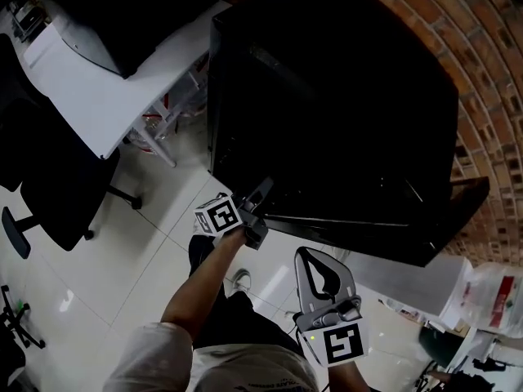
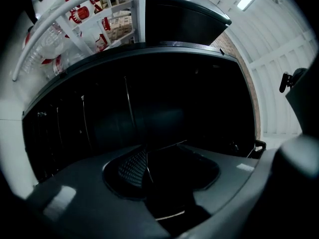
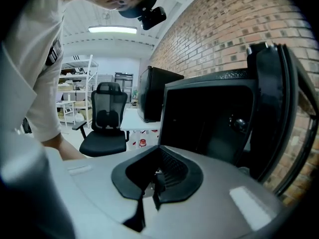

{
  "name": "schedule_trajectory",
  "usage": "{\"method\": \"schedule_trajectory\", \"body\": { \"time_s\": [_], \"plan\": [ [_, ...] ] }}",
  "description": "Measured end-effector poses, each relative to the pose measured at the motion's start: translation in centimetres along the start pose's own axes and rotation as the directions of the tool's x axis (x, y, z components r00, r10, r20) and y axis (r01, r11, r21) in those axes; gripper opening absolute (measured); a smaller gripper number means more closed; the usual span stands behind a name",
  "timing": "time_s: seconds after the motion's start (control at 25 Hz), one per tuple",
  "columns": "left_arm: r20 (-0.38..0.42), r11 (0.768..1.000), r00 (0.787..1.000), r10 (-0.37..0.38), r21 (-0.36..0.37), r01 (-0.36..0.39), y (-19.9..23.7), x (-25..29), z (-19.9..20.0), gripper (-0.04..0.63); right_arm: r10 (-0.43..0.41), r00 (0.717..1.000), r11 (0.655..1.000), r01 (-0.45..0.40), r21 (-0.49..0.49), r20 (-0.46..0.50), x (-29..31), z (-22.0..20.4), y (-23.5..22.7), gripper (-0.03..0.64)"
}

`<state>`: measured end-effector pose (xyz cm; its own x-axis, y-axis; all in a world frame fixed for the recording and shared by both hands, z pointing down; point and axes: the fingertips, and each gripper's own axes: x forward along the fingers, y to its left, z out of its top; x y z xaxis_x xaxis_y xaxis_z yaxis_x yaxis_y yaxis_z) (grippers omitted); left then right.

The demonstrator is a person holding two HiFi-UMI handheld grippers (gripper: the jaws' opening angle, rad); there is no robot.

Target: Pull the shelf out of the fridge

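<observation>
The black fridge stands open in front of me, its inside very dark. In the left gripper view thin wires of the shelf show faintly inside the fridge cavity. My left gripper is at the fridge's front opening, and its jaws stand apart: open, with one thin wire running through the gap, no pad pressing on it. My right gripper hangs lower, away from the fridge, shut with nothing between its pads. The right gripper view shows the fridge from the side.
The open fridge door stands at the right. A white table with a dark monitor sits to the left, and a black office chair is beside it. A brick wall runs behind. White tiled floor lies below.
</observation>
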<state>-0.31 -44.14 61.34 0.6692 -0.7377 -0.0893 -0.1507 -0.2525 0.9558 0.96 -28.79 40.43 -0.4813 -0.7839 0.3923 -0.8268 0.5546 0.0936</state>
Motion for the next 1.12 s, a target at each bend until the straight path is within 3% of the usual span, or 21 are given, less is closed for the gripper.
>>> {"method": "schedule_trajectory", "body": {
  "time_s": [0.2, 0.52, 0.88, 1.0, 1.12],
  "plan": [
    [-0.012, 0.997, 1.0, -0.014, -0.074, 0.013, 2.4, 1.4, -0.8, 0.193, -0.012, 0.999, 1.0, 0.013, 0.012, -0.049, 0.5, -1.7, -0.3, 0.004],
    [0.031, 0.993, 0.999, -0.019, -0.118, 0.023, 4.3, 4.6, 0.6, 0.204, -0.029, 0.994, 0.999, 0.031, 0.02, -0.107, 1.1, -3.4, -0.8, 0.005],
    [0.003, 0.988, 1.0, -0.025, -0.151, 0.025, 5.4, 9.2, 0.9, 0.202, -0.04, 0.987, 0.999, 0.043, 0.018, -0.159, 1.6, -5.0, -1.4, 0.005],
    [0.016, 0.986, 0.999, -0.028, -0.162, 0.03, 5.7, 10.0, 1.2, 0.189, -0.034, 0.986, 0.999, 0.039, 0.025, -0.165, 2.0, -5.3, -1.4, 0.005],
    [0.026, 0.988, 0.999, -0.045, -0.144, 0.049, 5.3, 10.2, 1.4, 0.13, -0.027, 0.985, 0.999, 0.031, 0.021, -0.172, 2.4, -5.4, -1.4, 0.005]
  ]
}}
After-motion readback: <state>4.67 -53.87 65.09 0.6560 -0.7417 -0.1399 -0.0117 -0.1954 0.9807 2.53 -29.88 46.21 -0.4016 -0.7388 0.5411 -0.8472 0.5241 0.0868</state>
